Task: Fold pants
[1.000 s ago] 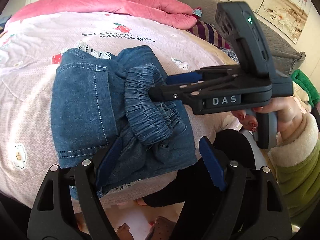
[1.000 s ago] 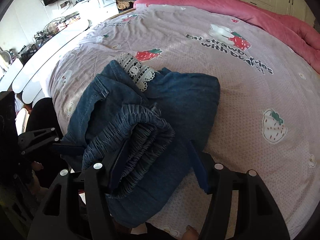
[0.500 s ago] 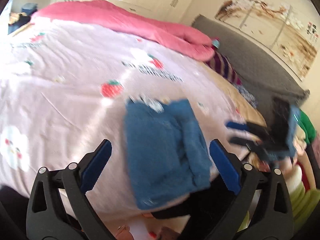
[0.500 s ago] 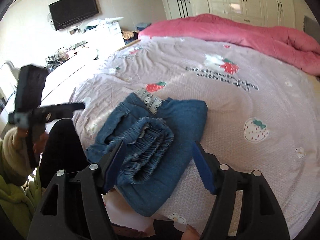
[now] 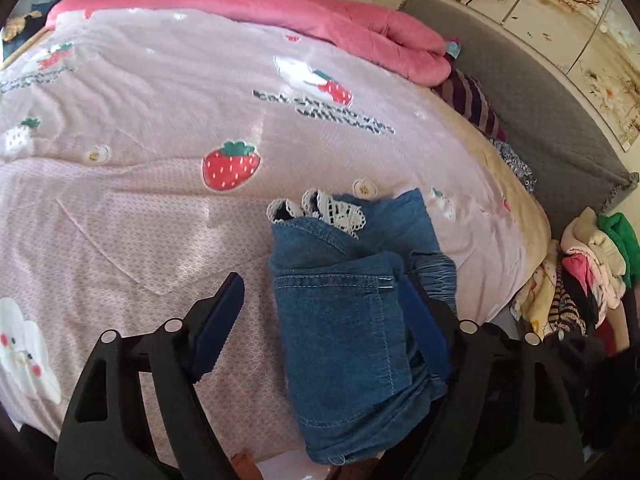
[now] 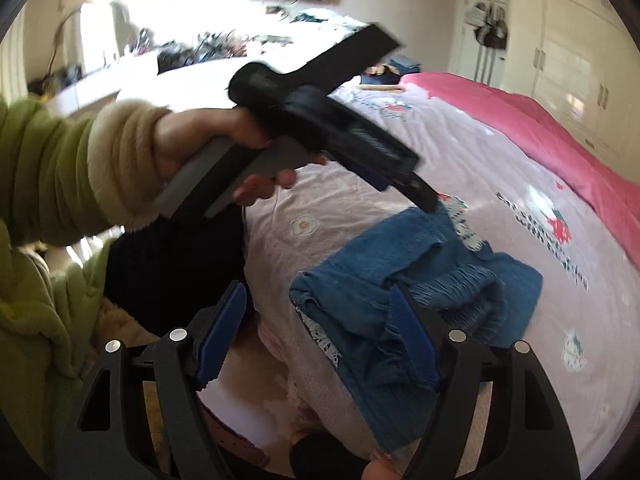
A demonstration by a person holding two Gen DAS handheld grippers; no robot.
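Left wrist view: the pants [image 5: 352, 320] lie as a compact folded bundle on the strawberry-print bedspread [image 5: 160, 200], close to the near edge of the bed. The white lace trim [image 5: 332, 210] shows at the far end of the bundle, and the gathered elastic waistband [image 5: 438, 276] sits on its right side. The left gripper [image 5: 324, 328] hangs above the bundle with its fingers spread wide and nothing between them; its right finger overlaps the denim in the picture, but contact cannot be confirmed from this angle.

Right wrist view: the right gripper [image 6: 320, 340] is likewise spread apart and empty, held off the near-left corner of the pants [image 6: 400, 300]. This frame is motion-blurred, so fine detail of the folds is unreliable. The left hand [image 6: 224, 148] and its tool appear above the far-left side of the bundle.

Change noted: a second ago both tools were low on the denim, the right one at the waistband. Both have since lifted clear and the bundle has kept its shape on the bedspread.

Assessment: the folding appears essentially complete. The waistband roll stands proud of the bundle, so a final flattening press may be warranted.
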